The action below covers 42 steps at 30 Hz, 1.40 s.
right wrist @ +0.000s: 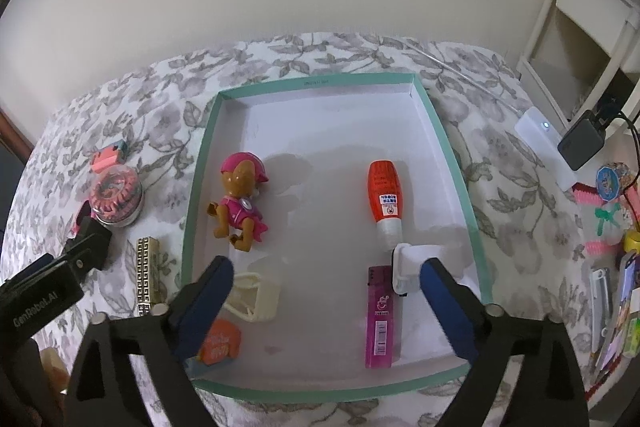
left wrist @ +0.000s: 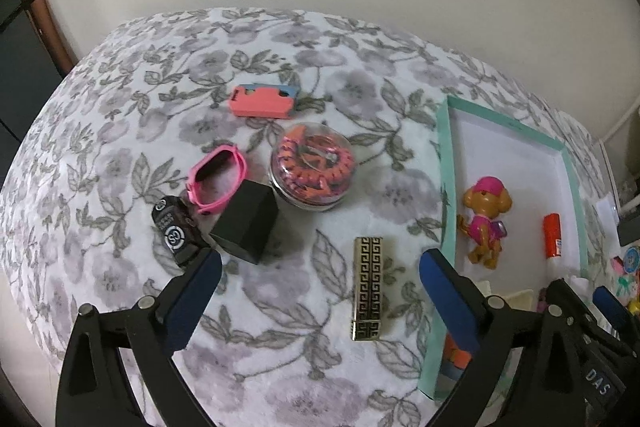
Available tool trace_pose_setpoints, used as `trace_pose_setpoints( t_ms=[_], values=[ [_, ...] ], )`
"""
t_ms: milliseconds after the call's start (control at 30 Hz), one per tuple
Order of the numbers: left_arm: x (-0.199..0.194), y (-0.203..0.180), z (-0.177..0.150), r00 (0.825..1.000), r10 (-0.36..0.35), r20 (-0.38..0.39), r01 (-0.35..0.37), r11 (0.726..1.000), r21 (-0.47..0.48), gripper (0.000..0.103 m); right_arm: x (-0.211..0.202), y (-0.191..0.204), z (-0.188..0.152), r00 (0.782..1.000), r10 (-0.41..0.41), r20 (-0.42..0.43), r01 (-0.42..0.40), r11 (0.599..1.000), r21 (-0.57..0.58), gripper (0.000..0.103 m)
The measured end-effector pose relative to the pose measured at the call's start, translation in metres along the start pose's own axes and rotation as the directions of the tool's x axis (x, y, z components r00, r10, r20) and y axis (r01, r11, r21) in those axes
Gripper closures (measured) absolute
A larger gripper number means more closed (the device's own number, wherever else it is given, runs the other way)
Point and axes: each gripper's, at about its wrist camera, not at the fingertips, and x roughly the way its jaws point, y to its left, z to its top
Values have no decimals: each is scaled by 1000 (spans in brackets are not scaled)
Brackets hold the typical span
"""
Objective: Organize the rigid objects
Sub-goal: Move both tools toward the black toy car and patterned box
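Note:
My left gripper (left wrist: 320, 259) hangs open over the floral cloth, nothing between its fingers. A gold-and-black patterned bar (left wrist: 368, 287) lies just below its right finger. Further off are a black box (left wrist: 246, 221), a pink band (left wrist: 218, 179), a small black logo piece (left wrist: 174, 231), a clear round case of orange coil (left wrist: 312, 167) and a pink block (left wrist: 262, 101). My right gripper (right wrist: 326, 267) stands open and empty over the teal-rimmed tray (right wrist: 320, 81). The tray holds a toy dog (right wrist: 240, 203), an orange bottle (right wrist: 384, 203), a purple lighter (right wrist: 380, 311), a white clip (right wrist: 412, 263), a cream frame (right wrist: 256, 297) and an orange piece (right wrist: 222, 343).
A wall rises right behind the table. Right of the tray lie a white power strip (right wrist: 540, 131), a black adapter (right wrist: 582, 145) and several small colourful items (right wrist: 612, 211). A white shelf (right wrist: 580, 27) stands at the far right.

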Motion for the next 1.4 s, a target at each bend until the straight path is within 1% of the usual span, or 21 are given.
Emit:
trace_pose_setpoints(
  t_ms=[167, 333, 467, 633, 733, 867, 1033, 1167, 1233, 1333, 1400],
  values=[
    [-1, 4, 1, 1000, 2, 9, -2, 1000, -7, 4, -1, 0, 0, 1000, 2, 10, -2, 1000, 0, 0],
    [-4, 7, 3, 1000, 4, 31, -3, 1000, -16, 4, -1, 3, 0, 1000, -7, 20, 8, 1000, -10, 0],
    [-6, 10, 5, 999, 0, 46, 1, 1000, -24, 4, -3, 4, 0, 1000, 4, 31, -4, 1000, -1, 0],
    [-12, 15, 8, 994, 2, 105, 0, 1000, -24, 4, -4, 2, 1, 998, 34, 50, -35, 999, 21, 0],
    [-14, 18, 9, 993, 0, 120, 2, 1000, -23, 4, -6, 4, 1, 998, 13, 69, -14, 1000, 15, 0],
    [-14, 20, 11, 992, 0, 126, 3, 1000, -18, 4, -6, 4, 2, 997, 25, 72, -27, 999, 22, 0],
    [-15, 24, 13, 993, -43, 112, 46, 999, -22, 4, -7, 13, 2, 996, 38, 79, -37, 999, -14, 0],
    [-22, 30, 16, 988, -24, 153, 28, 999, -27, 4, -14, 25, 3, 991, 2, 132, 6, 998, -58, 0],
    [-26, 36, 18, 985, -27, 168, 34, 999, -35, 4, -16, 31, 4, 990, 14, 144, -5, 998, -67, 0],
    [-31, 43, 22, 983, -15, 185, 22, 999, -38, 4, -21, 44, 5, 985, 20, 171, -4, 995, -98, 0],
    [-35, 54, 26, 982, -29, 187, 40, 998, -57, 4, -24, 54, 6, 983, 28, 183, -6, 992, -123, 0]
  ],
)
